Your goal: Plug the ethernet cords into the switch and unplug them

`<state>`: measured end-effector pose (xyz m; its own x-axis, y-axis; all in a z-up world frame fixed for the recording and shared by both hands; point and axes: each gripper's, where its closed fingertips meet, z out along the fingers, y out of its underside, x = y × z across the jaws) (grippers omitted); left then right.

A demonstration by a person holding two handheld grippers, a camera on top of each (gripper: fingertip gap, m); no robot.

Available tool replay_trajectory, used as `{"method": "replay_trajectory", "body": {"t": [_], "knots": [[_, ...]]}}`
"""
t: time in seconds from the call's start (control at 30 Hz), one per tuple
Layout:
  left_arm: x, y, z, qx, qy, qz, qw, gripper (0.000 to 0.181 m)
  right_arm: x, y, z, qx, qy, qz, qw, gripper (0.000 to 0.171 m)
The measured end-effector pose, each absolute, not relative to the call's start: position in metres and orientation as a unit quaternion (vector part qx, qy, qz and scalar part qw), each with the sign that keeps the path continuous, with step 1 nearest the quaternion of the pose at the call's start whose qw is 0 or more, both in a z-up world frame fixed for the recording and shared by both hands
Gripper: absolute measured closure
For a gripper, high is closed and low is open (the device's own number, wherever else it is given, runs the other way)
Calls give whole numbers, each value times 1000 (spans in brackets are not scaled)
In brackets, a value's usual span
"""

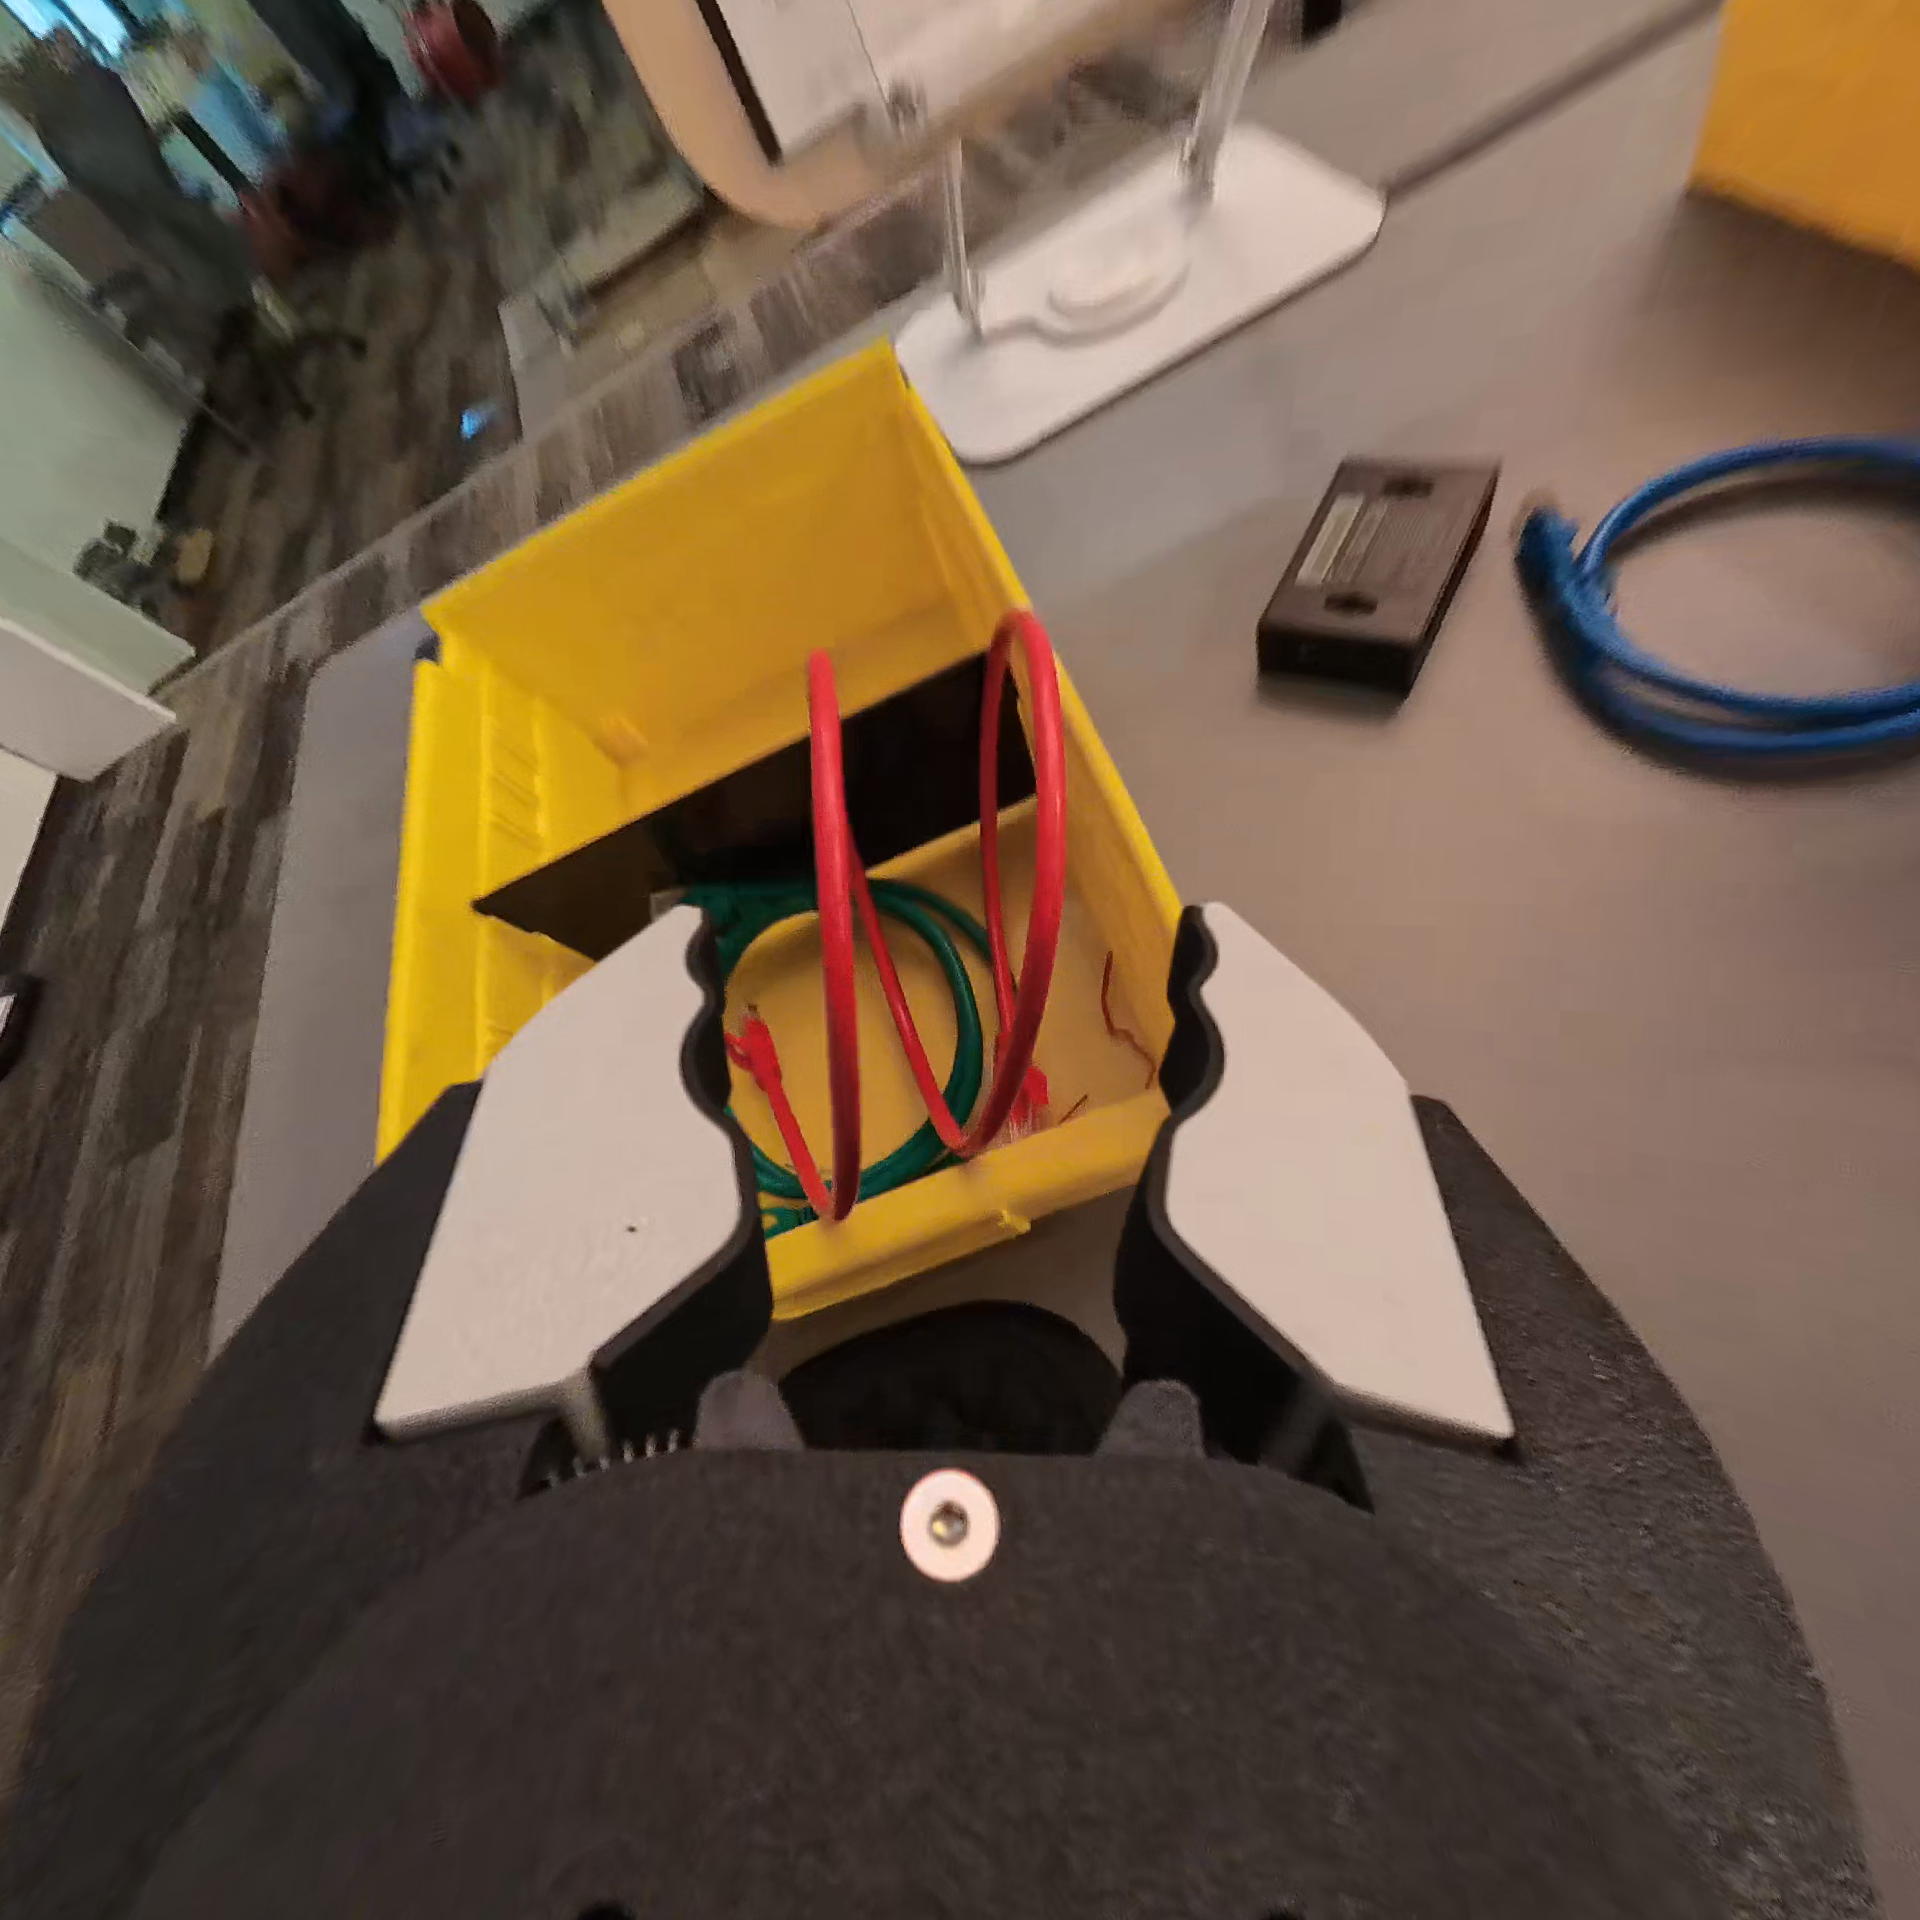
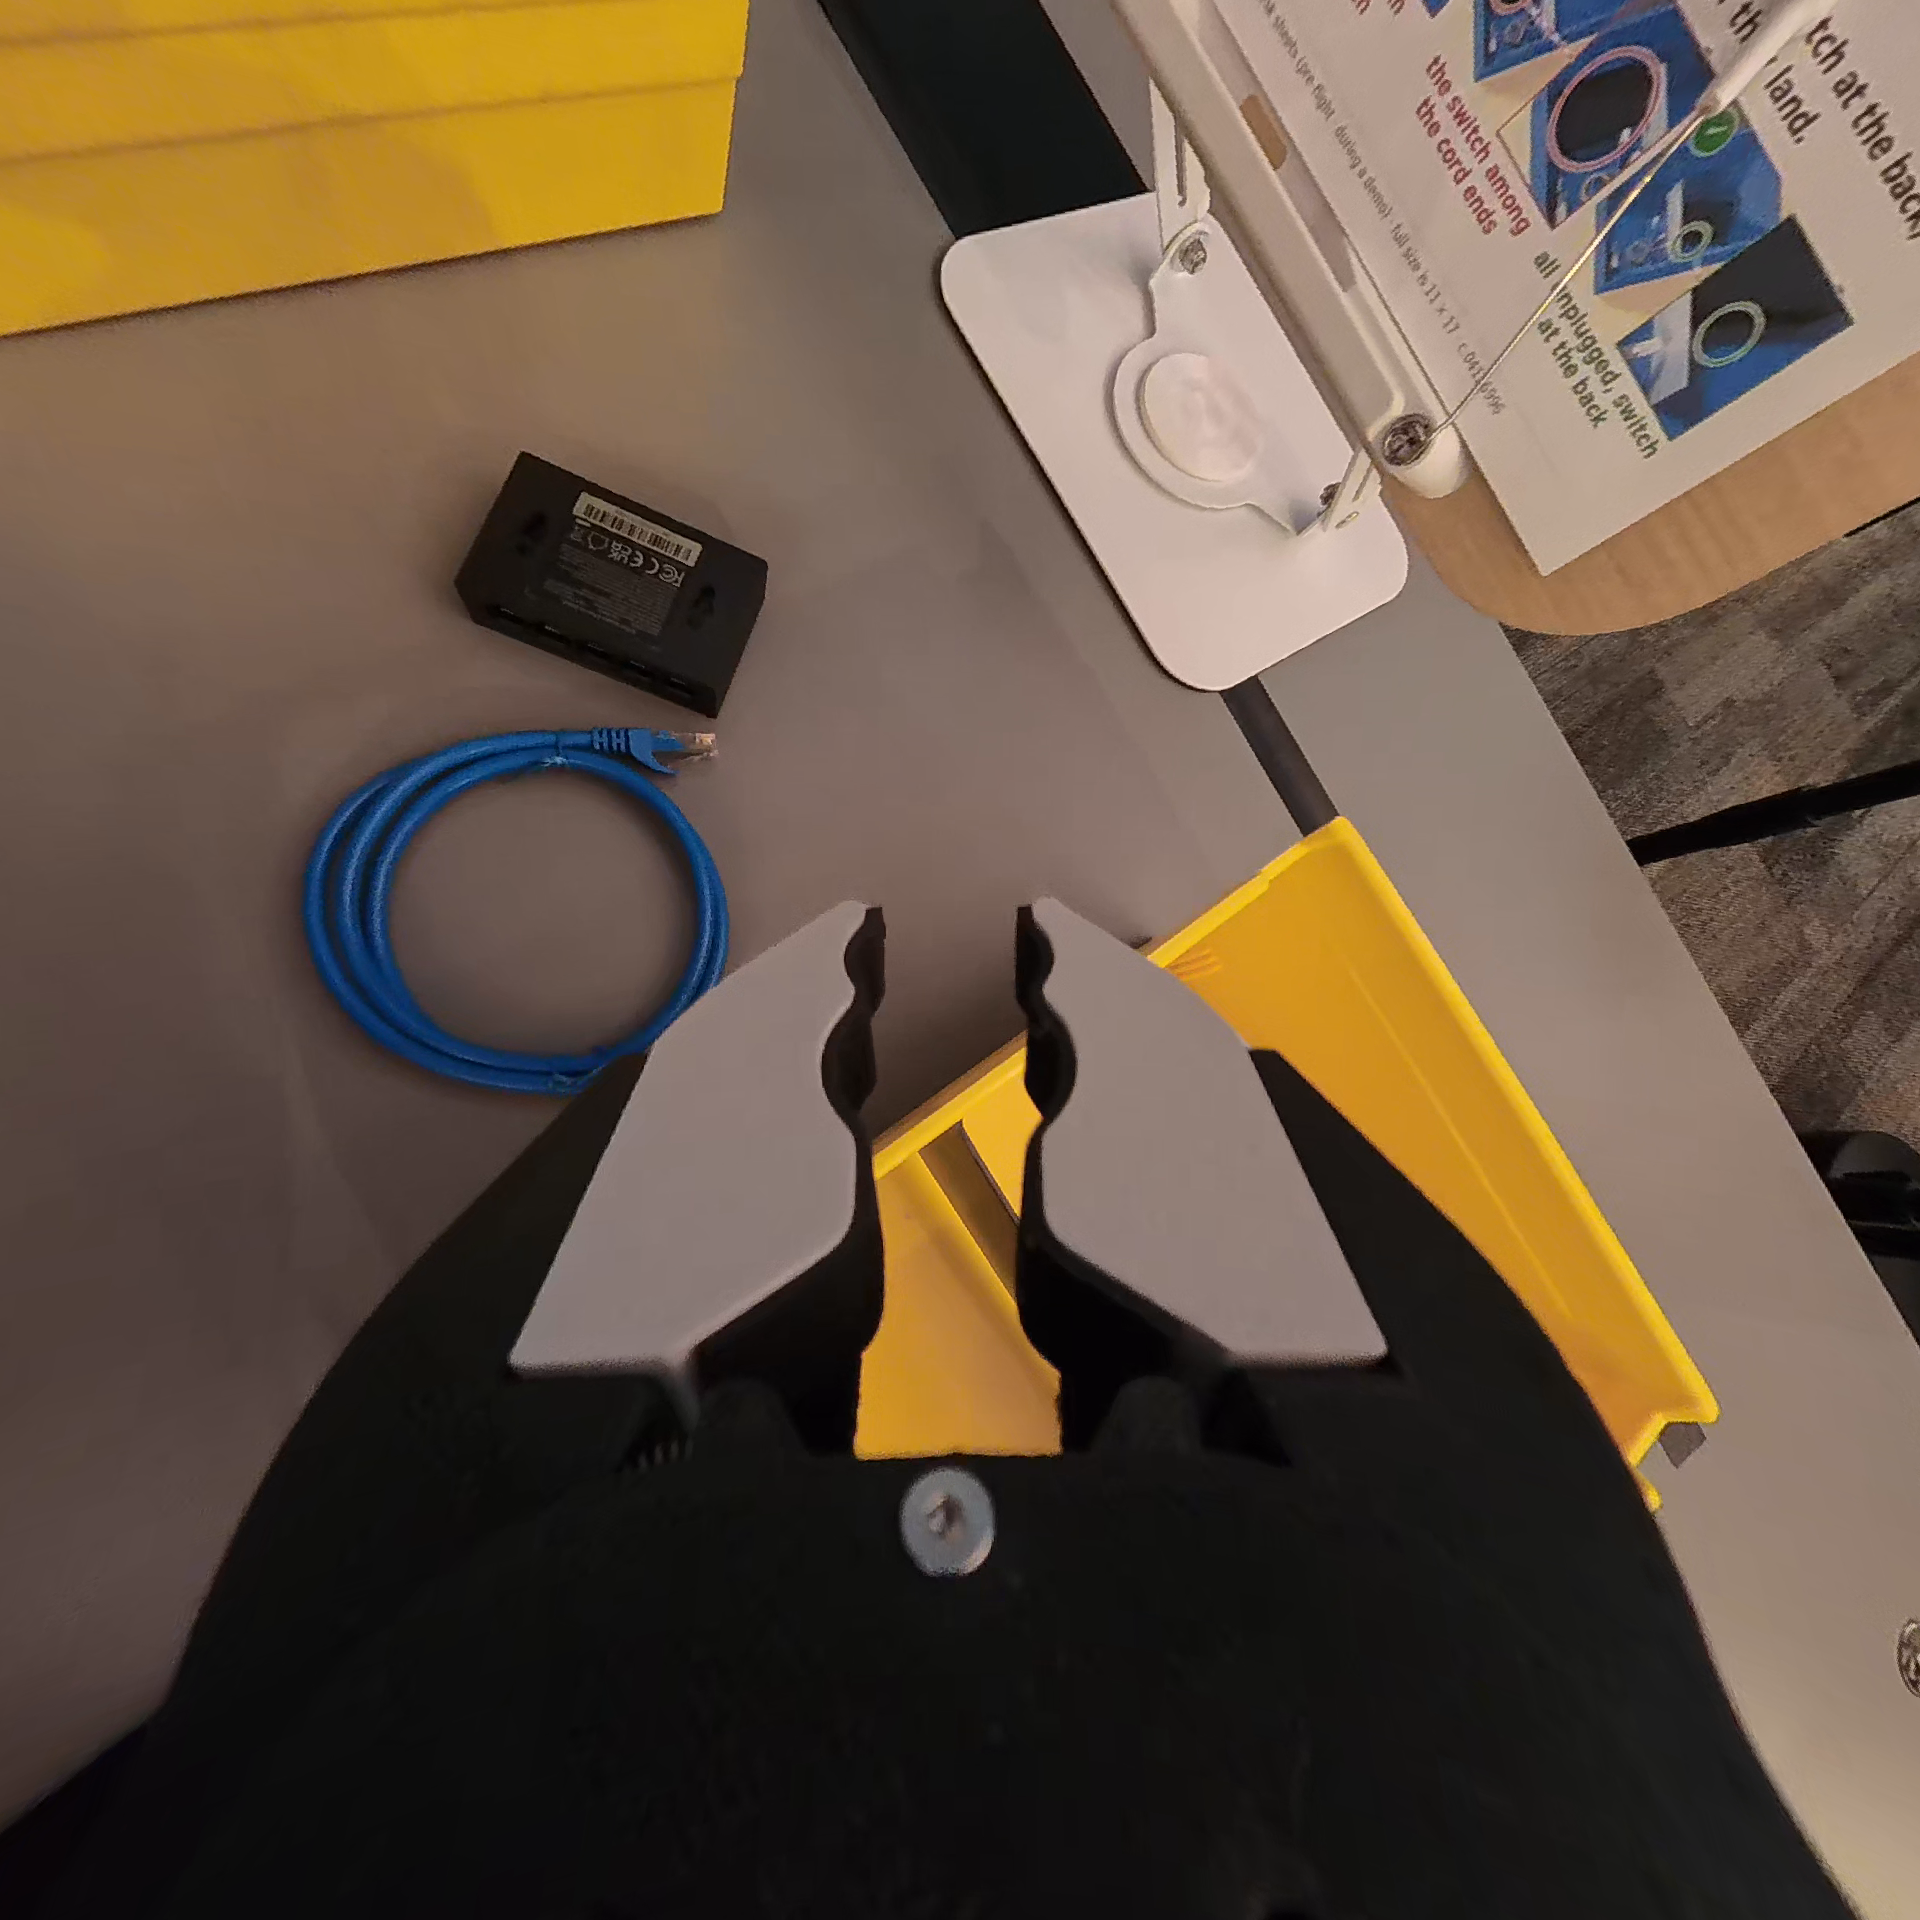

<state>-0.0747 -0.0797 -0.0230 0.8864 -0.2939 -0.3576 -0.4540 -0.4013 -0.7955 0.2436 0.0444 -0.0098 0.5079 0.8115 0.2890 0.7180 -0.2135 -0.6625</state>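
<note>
The left hand-held gripper [image 1: 945,1023] is held wide apart above the yellow bin [image 1: 665,623] at the bench [image 1: 1455,935] edge; the right hand-held gripper [image 2: 948,971] is parted, empty, its bin partly hidden.

grey table [image 2: 935,582] bears switch [image 2: 613,582], blue cord [image 2: 343,883] (coiled), yellow bin [image 1: 665,582].

The right tool [image 2: 948,940] hangs parted over a yellow bin [image 2: 1351,1091]; beyond, a blue cord [image 2: 416,997] coils beside the black switch [image 2: 613,582].
</note>
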Motion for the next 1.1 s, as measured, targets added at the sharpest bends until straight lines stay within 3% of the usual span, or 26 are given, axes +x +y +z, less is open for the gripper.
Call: {"method": "replay_trajectory", "body": {"t": [0.1, 0.13, 0.2, 0.33, 0.5, 0.63, 0.73, 0.9, 1.1], "knots": [[-99, -67, -42, -840, 218, 152, 472, 102, 245, 46, -13, -780, -491, 53, 384, 143], [-106, -64, -47, -843, 223, 170, 459, 112, 245, 46, -15, -780, -492, 51, 383, 143], [-107, -63, -58, -845, 267, 165, 433, 172, 245, 46, -18, -782, -494, 48, 378, 143], [-125, -58, -34, -832, 276, 181, 446, 174, 244, 46, -22, -781, -500, 37, 372, 143], [-118, -58, 61, -791, 307, 200, 489, 175, 246, 46, -19, -778, -502, 31, 375, 143], [-75, -68, 154, -731, 360, 217, 538, 175, 252, 48, -17, -781, -496, 28, 378, 143], [-13, -84, 186, -704, 427, 127, 554, 175, 261, 51, -14, -785, -489, 17, 379, 143], [94, -106, 149, -681, 558, -97, 464, 174, 286, 56, 7, -802, -437, 28, 406, 143], [159, -102, 39, -693, 624, -290, 217, 175, 297, 59, 19, -814, -390, 61, 426, 143]]}}
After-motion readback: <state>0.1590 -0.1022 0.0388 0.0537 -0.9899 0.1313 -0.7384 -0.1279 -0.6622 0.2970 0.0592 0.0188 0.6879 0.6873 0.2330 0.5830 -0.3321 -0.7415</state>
